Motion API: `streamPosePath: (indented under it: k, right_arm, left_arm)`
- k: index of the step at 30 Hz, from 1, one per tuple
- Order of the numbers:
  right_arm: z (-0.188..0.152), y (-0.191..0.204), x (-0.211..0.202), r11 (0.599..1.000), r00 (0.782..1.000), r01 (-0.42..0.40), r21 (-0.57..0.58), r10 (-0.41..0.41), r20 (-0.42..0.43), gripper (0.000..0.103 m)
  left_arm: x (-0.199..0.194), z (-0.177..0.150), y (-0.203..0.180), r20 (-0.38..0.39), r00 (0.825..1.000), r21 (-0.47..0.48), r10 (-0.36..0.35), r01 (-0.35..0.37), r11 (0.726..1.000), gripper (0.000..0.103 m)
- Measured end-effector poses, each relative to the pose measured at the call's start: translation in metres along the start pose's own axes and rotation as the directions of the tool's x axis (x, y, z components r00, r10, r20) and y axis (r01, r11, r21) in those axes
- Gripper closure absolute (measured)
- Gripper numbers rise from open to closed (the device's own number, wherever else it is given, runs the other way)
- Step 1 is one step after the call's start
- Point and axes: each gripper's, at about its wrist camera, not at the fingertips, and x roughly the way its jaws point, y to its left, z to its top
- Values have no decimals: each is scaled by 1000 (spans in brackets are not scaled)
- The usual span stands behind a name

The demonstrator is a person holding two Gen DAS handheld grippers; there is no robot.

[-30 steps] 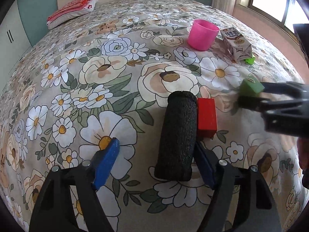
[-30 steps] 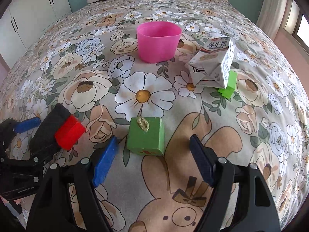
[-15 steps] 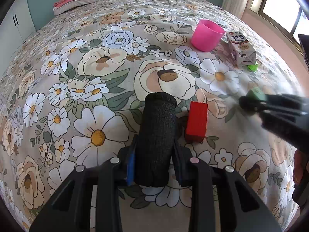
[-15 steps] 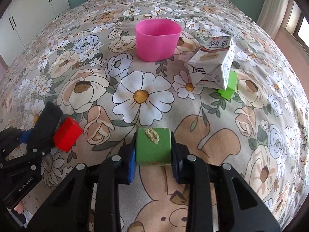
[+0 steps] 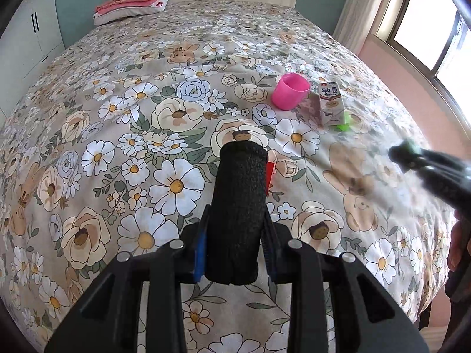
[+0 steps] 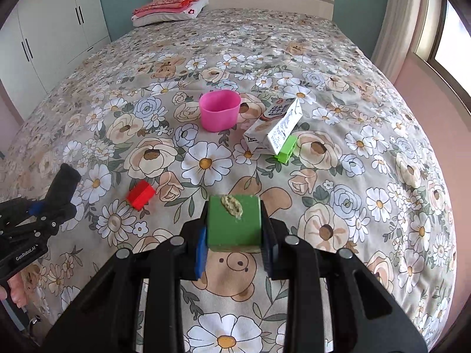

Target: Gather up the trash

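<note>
The left hand-held gripper (image 5: 234, 253) grasps the black foam roll (image 5: 239, 211) and the right hand-held gripper (image 6: 234, 235) grasps the green block (image 6: 234, 220), both above the bed (image 6: 382, 153) near its foot edge, probably for dropping them into the pink cup (image 6: 219, 113).

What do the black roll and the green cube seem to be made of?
Black roll: probably foam, matte, with a rough porous surface. Green cube: perhaps painted wood; smooth green faces, a pale bare bottom edge and a beige smear on top. Neither is certain.
</note>
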Motion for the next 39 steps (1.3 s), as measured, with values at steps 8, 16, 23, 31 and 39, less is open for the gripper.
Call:
streamPosePath:
  k: [8, 16, 23, 31, 39]
  right_arm:
    - [-5, 2, -108, 1000, 993, 14, -14, -12, 121, 72]
    - [-26, 15, -222, 998, 970, 17, -57, -3, 242, 72]
    - [-55, 30, -305, 995, 944, 23, -95, 10, 329, 72]
    - [-87, 46, -361, 990, 927, 32, -136, 22, 374, 72]
    - [-128, 63, -399, 981, 916, 31, -189, 48, 398, 72]
  left_arm:
    - [-91, -8, -22, 105, 995, 37, 4, -8, 999, 70]
    - [-189, -25, -39, 223, 975, 73, 0, -17, 997, 70]
    - [-262, -52, -53, 300, 954, 115, -17, -18, 993, 70]
    - [-315, -88, -57, 336, 941, 144, -30, -20, 989, 70]
    - [-348, -122, -66, 363, 931, 186, -39, -32, 982, 70]
